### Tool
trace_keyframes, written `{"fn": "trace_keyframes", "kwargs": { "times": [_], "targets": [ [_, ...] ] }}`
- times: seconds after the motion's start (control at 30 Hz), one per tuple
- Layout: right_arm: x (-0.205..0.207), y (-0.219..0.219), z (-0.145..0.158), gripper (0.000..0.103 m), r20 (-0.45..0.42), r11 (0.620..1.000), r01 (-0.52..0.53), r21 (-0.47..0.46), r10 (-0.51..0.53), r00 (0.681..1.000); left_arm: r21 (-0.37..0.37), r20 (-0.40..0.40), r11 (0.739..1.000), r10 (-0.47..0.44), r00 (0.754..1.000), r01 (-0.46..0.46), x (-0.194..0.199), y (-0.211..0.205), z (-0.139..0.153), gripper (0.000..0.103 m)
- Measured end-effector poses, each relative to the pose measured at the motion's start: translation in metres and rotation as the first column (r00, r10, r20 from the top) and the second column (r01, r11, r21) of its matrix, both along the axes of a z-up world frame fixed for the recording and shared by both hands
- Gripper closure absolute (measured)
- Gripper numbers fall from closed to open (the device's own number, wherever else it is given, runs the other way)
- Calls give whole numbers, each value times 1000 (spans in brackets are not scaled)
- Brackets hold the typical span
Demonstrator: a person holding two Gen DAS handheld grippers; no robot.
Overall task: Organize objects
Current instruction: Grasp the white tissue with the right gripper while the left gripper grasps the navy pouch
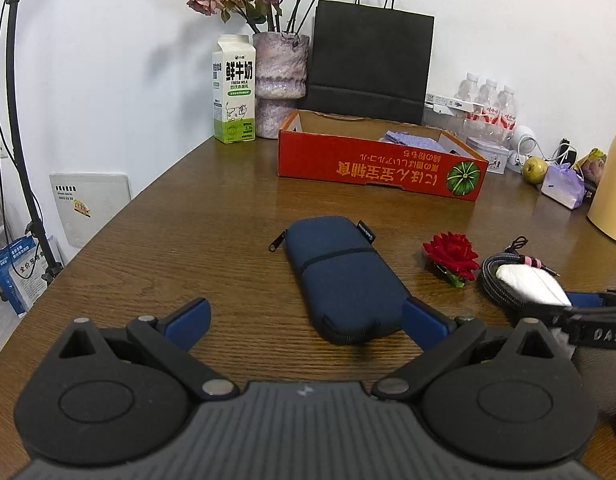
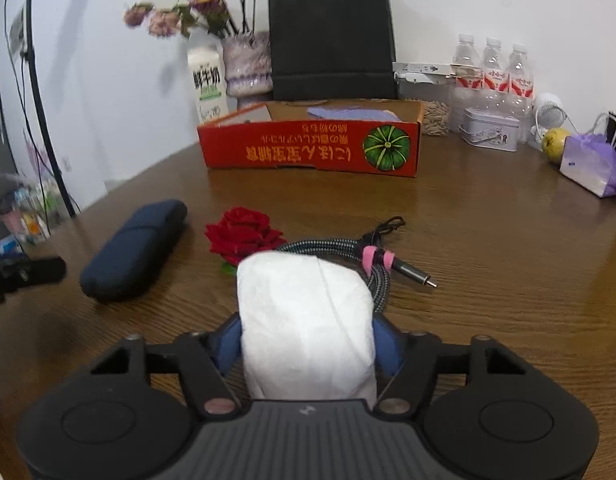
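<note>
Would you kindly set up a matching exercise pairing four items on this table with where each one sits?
Things:
1. white pack
2. navy pouch
3. purple cloth
4. milk carton

Places:
A. inside the red box
B. beside the vase
C. between the right gripper pads
D. flat on the table, ahead of the left gripper

Pairs: 1-C, 2-D, 3-A, 4-B

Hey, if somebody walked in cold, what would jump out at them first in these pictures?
Probably the white tissue packet filling the right gripper, its jaws on either side of it. Next, the red rose lying on the brown table beside a navy pouch, then the red pumpkin-printed box behind them.
</note>
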State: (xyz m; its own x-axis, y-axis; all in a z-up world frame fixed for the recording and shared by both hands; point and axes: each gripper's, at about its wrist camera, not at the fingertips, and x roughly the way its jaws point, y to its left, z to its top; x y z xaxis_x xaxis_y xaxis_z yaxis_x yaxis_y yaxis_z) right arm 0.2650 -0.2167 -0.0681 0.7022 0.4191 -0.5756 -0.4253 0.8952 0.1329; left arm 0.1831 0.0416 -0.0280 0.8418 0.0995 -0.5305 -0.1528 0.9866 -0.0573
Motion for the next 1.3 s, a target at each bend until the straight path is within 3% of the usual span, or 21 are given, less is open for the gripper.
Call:
{"fn": "trace_keyframes", "kwargs": {
  "times": [0.13, 0.23, 0.67, 0.93, 1.07, 1.23, 1.3],
  "targets": [
    [-9, -6, 6, 59, 60, 999, 24, 37, -26, 998, -4, -7, 1000, 1, 1000, -1, 2, -1, -2, 0],
    [-16, -8, 9, 61, 106, 998, 62, 33, -65, 992, -10, -16, 1000, 0, 1000, -1, 5, -4, -4, 0],
    [-17, -19, 11, 62, 136, 986, 152, 65, -160, 978, 7, -78, 1000, 3, 997, -3, 61, -21, -4, 0],
    [-21, -16, 13, 62, 162, 986, 157, 62, -165, 973, -4, -169, 993, 118, 978, -120, 101, -20, -23, 0],
    [-22, -15, 14, 62, 166, 987, 150, 60, -158, 973, 42, -149, 991, 128, 980, -123, 102, -23, -29, 0],
    [-20, -15, 13, 62, 156, 987, 147, 60, -155, 976, 42, -149, 992, 120, 981, -115, 104, -23, -29, 0],
    [-19, -15, 13, 62, 152, 987, 148, 59, -156, 976, 39, -131, 992, 125, 983, -121, 101, -23, -28, 7]
  ]
}}
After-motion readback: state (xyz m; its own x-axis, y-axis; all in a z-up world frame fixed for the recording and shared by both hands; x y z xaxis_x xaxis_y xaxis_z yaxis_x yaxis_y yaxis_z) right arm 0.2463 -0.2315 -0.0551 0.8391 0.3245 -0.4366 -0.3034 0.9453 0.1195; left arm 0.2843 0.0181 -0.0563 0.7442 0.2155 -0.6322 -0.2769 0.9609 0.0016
